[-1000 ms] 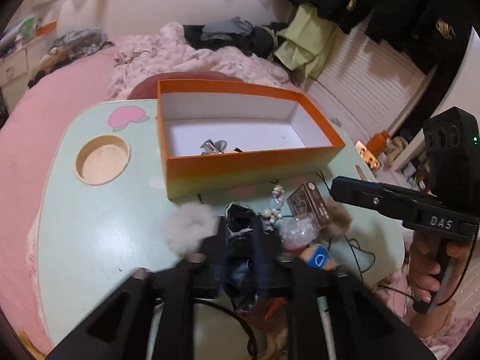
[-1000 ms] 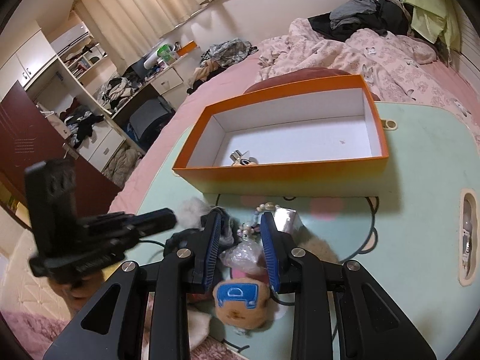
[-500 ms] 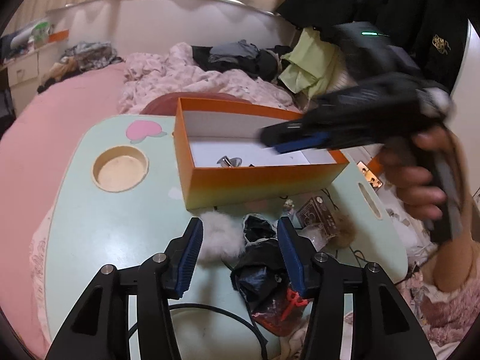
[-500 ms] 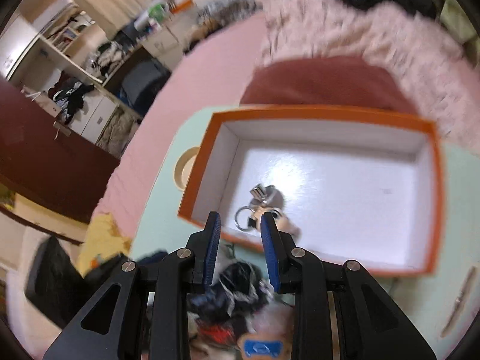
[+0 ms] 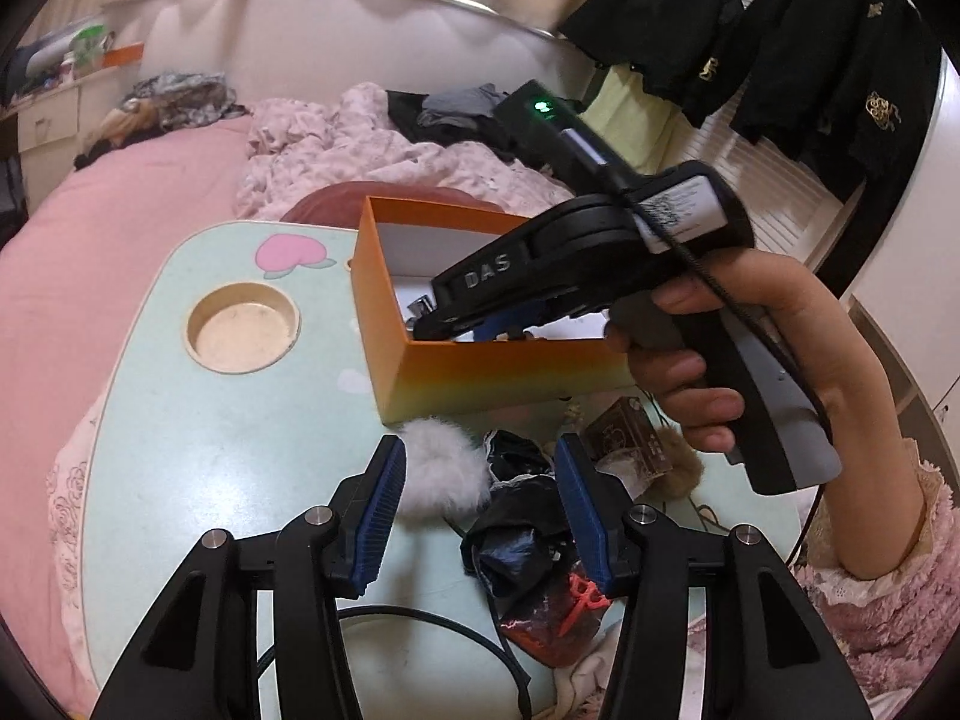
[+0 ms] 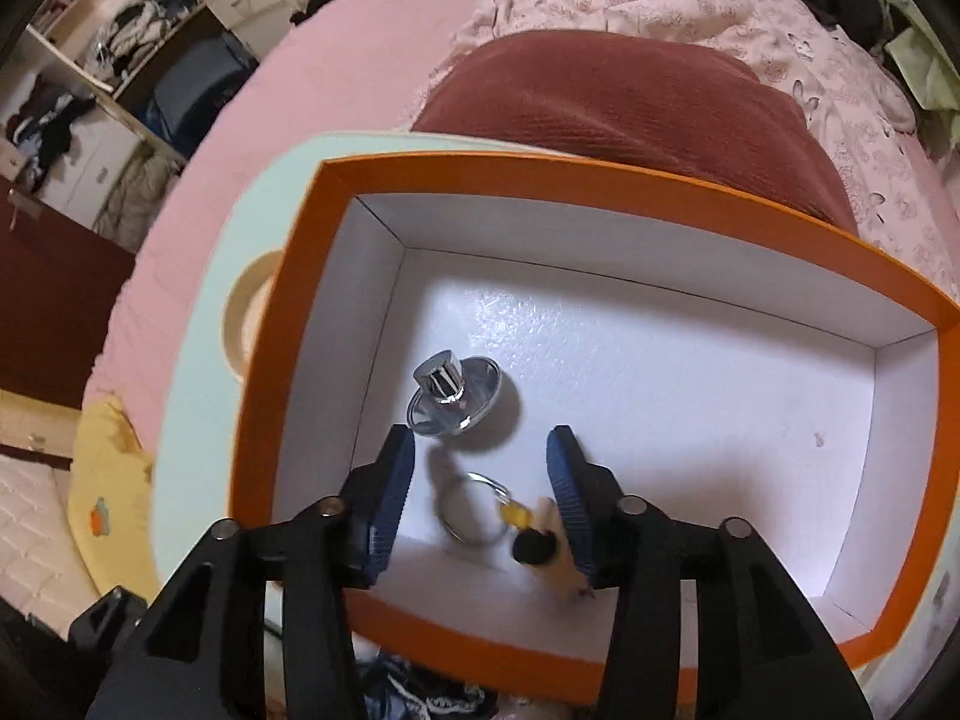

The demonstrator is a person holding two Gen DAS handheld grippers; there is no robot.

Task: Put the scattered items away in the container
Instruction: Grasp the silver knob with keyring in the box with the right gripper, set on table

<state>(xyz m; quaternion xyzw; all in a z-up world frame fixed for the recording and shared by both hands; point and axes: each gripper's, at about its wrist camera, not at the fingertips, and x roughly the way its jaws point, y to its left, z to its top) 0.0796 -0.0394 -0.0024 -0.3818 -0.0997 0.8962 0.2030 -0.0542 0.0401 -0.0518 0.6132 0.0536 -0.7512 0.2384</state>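
Observation:
The orange box (image 5: 498,369) with a white inside stands on the mint-green table (image 5: 240,456). My right gripper (image 6: 480,486) is open over the box (image 6: 288,324); a keyring with a yellow and wooden charm (image 6: 516,519) lies below its jaws, beside a chrome knob (image 6: 453,390). In the left wrist view the right gripper (image 5: 480,324) reaches into the box. My left gripper (image 5: 480,510) is open and empty above a white fluffy pom-pom (image 5: 441,474), a black crumpled bag (image 5: 516,534), a small brown box (image 5: 630,441) and a tan pom-pom (image 5: 681,468).
A round cup hole (image 5: 243,327) is in the table's left part. A black cable (image 5: 432,624) and a red-and-black packet (image 5: 558,624) lie near the front edge. Pink bed (image 5: 120,192) with rumpled bedding surrounds the table; a dark red cushion (image 6: 624,96) lies behind the box.
My right gripper moved from the clutter to over the box, opened and let the keyring go into it. My left gripper opened and pulled back from the black bag.

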